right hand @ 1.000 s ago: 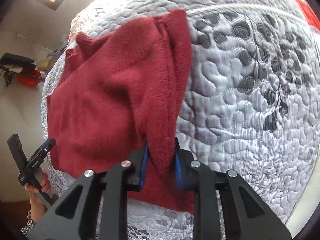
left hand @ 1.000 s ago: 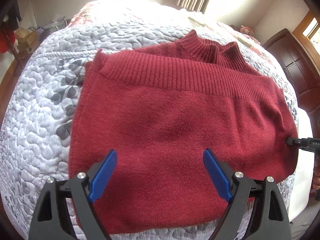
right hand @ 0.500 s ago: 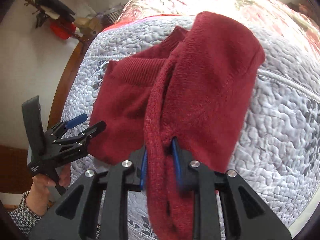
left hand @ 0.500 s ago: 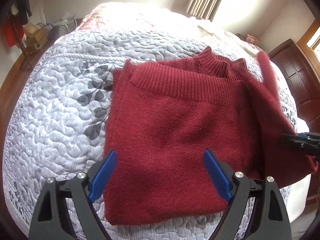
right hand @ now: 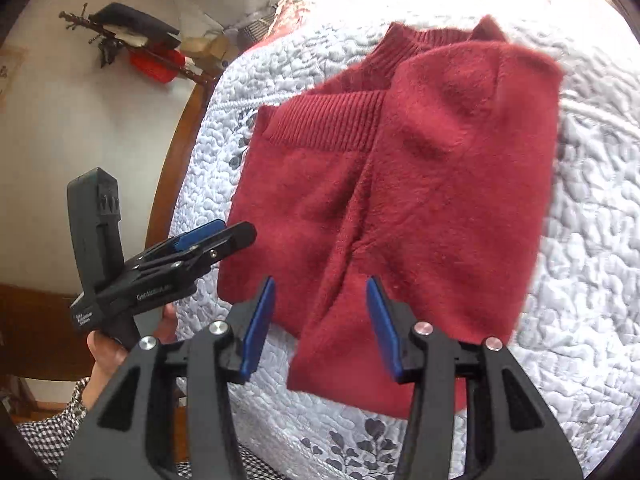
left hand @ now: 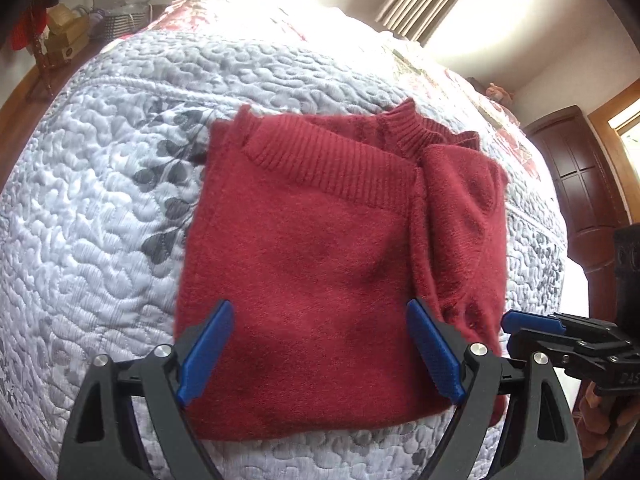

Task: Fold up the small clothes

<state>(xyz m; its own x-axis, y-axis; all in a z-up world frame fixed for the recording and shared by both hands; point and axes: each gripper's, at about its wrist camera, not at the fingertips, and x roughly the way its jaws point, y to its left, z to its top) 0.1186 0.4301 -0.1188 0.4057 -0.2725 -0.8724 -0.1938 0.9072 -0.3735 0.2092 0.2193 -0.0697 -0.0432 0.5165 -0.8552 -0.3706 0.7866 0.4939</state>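
Since half a second ago, left wrist view: red sweater lies on the bed quilt, right flap now laid over it; left tool wide, empty. Right wrist view: right tool has let go, jaws apart; side fold judged done, smoothing next

Sweater on quilt — centred

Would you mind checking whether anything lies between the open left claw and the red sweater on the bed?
Nothing visible does. The left claw hangs open directly over the red sweater, which lies folded on the quilted bedspread. The right claw, also open, sits off to the sweater's right edge.
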